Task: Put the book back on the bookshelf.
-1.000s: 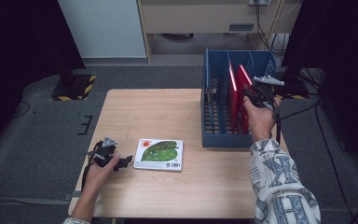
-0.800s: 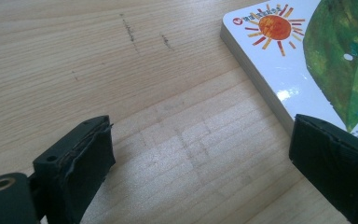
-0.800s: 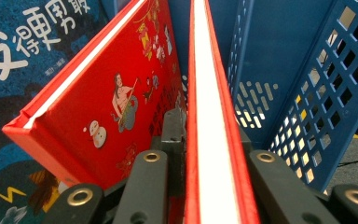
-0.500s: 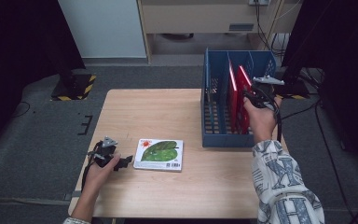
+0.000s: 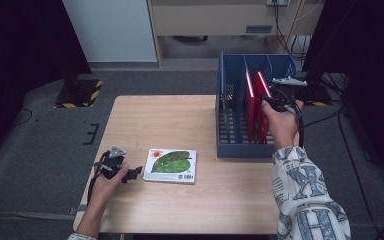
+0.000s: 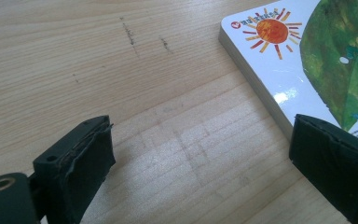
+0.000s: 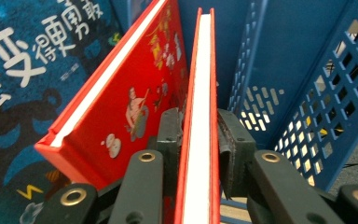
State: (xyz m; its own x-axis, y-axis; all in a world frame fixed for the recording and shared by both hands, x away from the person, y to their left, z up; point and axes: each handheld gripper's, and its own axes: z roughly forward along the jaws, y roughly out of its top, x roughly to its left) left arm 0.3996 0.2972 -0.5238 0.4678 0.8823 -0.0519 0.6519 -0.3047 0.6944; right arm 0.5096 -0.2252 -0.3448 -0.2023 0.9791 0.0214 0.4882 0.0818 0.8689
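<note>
Red hardcover books stand in the blue slotted plastic rack (image 5: pixel 230 120) at the far right corner of the pale wooden table (image 5: pixel 160 120). The upright red book (image 7: pixel 199 116) sits in the rack's right-hand part, its white page edges facing the right gripper view, and the right gripper (image 5: pixel 278 100) is clamped on it, one black pad pressed against each cover. Just beside it, a second red book with cartoon figures (image 7: pixel 121 93) leans away, its top tilted toward a dark blue book with white characters (image 7: pixel 14 70) that stands in the neighbouring slot. The rack's lattice wall rises close by on the other side of the gripped book.

Near the table's near left corner, the left gripper (image 5: pixel 130 172) rests low with its jaws spread wide and nothing between them but bare wood. A white board book with a green leaf and an orange sun (image 5: pixel 171 165) lies flat just beside it, near the table's near edge, with one jaw just over its edge.
</note>
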